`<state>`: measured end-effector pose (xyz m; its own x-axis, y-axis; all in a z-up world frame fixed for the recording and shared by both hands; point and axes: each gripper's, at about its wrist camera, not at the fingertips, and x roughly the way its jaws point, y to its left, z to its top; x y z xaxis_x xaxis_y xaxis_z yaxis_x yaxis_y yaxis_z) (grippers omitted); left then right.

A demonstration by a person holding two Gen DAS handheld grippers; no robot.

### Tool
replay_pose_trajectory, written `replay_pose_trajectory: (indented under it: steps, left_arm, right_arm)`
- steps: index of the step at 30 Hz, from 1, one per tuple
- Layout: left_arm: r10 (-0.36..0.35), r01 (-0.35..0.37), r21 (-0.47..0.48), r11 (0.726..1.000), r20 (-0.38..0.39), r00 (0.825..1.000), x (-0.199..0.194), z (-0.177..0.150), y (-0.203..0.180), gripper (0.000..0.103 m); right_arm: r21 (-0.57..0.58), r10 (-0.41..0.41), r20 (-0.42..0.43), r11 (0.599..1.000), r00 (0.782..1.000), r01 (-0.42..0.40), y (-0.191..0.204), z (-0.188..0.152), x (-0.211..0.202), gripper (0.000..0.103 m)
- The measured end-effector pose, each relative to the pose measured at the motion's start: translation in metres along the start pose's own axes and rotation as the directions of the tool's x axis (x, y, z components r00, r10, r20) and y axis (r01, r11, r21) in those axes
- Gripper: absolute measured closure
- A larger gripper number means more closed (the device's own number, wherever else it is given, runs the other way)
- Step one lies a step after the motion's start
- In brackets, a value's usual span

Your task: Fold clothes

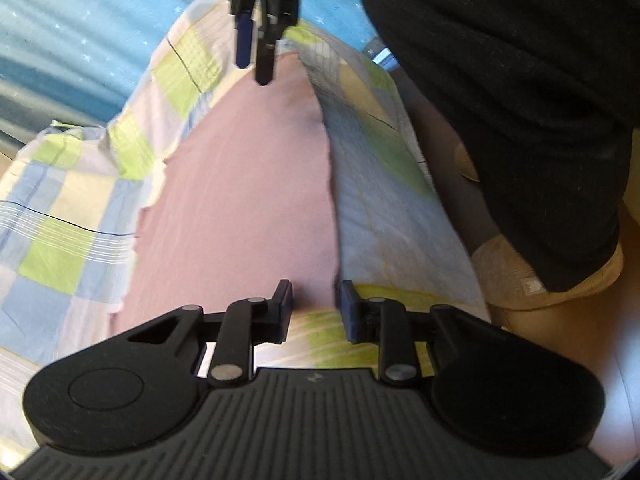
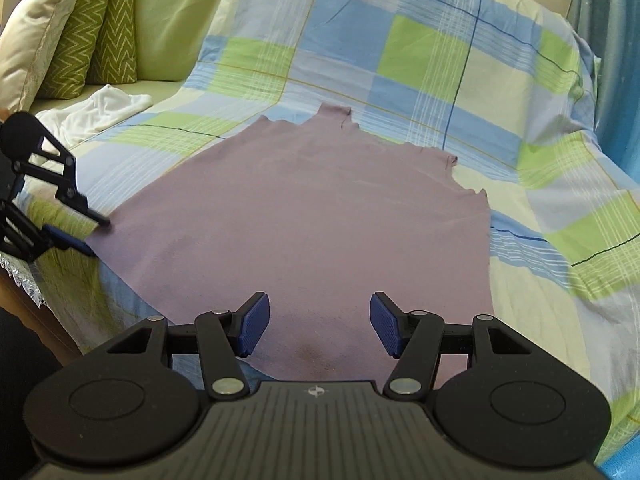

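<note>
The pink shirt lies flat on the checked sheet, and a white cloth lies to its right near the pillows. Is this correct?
Not quite. The pink shirt does lie flat on the checked sheet, but the white cloth lies to its left near the pillows, not its right. The right wrist view shows this.

Sheet (image 2: 420,60) beyond shirt (image 2: 320,208) open; cushions (image 2: 92,32) probably clear.

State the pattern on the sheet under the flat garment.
Blue, green and cream check sheet; clearest in the right wrist view.
</note>
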<state>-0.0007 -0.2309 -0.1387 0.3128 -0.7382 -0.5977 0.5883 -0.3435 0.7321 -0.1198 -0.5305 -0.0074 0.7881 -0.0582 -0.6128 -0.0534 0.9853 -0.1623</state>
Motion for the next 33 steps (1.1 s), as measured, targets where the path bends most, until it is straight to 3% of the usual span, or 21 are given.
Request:
replay_pose_trajectory:
  steps: [4, 5, 6, 10, 12, 17, 23, 24, 26, 28, 29, 30, 32, 33]
  left_arm:
    - [0.062, -0.062, 0.06, 0.996, 0.005, 0.998, 0.004, 0.0, 0.0, 0.079]
    - [0.071, -0.071, 0.069, 0.995, 0.004, 0.997, 0.005, 0.002, 0.001, 0.084]
    - [0.074, -0.075, 0.068, 0.995, 0.005, 0.997, 0.004, 0.004, 0.002, 0.098]
    - [0.052, -0.048, -0.111, 0.993, 0.031, 0.998, -0.005, 0.014, 0.024, 0.101]
    - [0.04, -0.031, -0.19, 0.981, 0.046, 0.998, -0.007, 0.018, 0.036, 0.101]
    - [0.012, 0.021, -0.372, 0.928, 0.087, 0.996, -0.009, 0.029, 0.066, 0.101]
    - [0.01, 0.045, -0.499, 0.865, 0.106, 0.994, -0.004, 0.039, 0.095, 0.101]
    - [0.01, 0.047, -0.517, 0.855, 0.107, 0.994, -0.002, 0.039, 0.1, 0.101]
    - [0.007, 0.053, -0.534, 0.844, 0.11, 0.994, 0.0, 0.039, 0.106, 0.101]
    - [0.01, 0.046, -0.525, 0.85, 0.104, 0.994, -0.003, 0.039, 0.108, 0.099]
    - [0.013, 0.038, -0.502, 0.864, 0.096, 0.995, -0.004, 0.038, 0.106, 0.094]
    - [0.016, 0.027, -0.474, 0.88, 0.087, 0.996, -0.005, 0.037, 0.103, 0.082]
    - [0.017, 0.013, -0.408, 0.913, 0.07, 0.997, -0.007, 0.035, 0.098, 0.068]
    - [0.017, 0.007, -0.371, 0.929, 0.061, 0.998, -0.005, 0.035, 0.094, 0.068]
  right_arm:
    - [-0.006, -0.003, 0.016, 1.0, 1.0, 0.003, 0.002, 0.001, -0.001, 0.045]
    - [-0.012, -0.002, 0.02, 1.0, 1.0, 0.002, 0.003, 0.001, -0.002, 0.045]
    - [-0.027, 0.006, 0.025, 1.0, 1.0, -0.005, 0.005, 0.001, -0.003, 0.045]
    - [-0.085, 0.037, 0.043, 0.996, 0.998, -0.034, 0.014, 0.0, -0.007, 0.04]
    - [-0.13, 0.095, 0.054, 0.988, 0.994, -0.087, 0.024, 0.001, -0.008, 0.037]
    - [-0.263, 0.257, 0.037, 0.935, 0.966, -0.239, 0.059, 0.013, 0.005, 0.037]
    - [-0.262, 0.372, 0.02, 0.898, 0.928, -0.355, 0.075, 0.034, 0.044, 0.036]
    - [-0.247, 0.385, 0.016, 0.896, 0.923, -0.369, 0.076, 0.037, 0.05, 0.04]
    - [-0.198, 0.388, 0.015, 0.905, 0.922, -0.377, 0.075, 0.041, 0.059, 0.059]
    - [-0.147, 0.367, 0.017, 0.921, 0.93, -0.361, 0.069, 0.045, 0.062, 0.101]
    - [-0.132, 0.356, 0.023, 0.927, 0.934, -0.35, 0.065, 0.045, 0.061, 0.101]
    - [-0.123, 0.353, 0.031, 0.93, 0.935, -0.346, 0.062, 0.045, 0.059, 0.101]
    - [-0.116, 0.348, 0.044, 0.933, 0.936, -0.341, 0.057, 0.044, 0.055, 0.101]
    - [-0.123, 0.345, 0.046, 0.933, 0.938, -0.337, 0.057, 0.043, 0.053, 0.101]
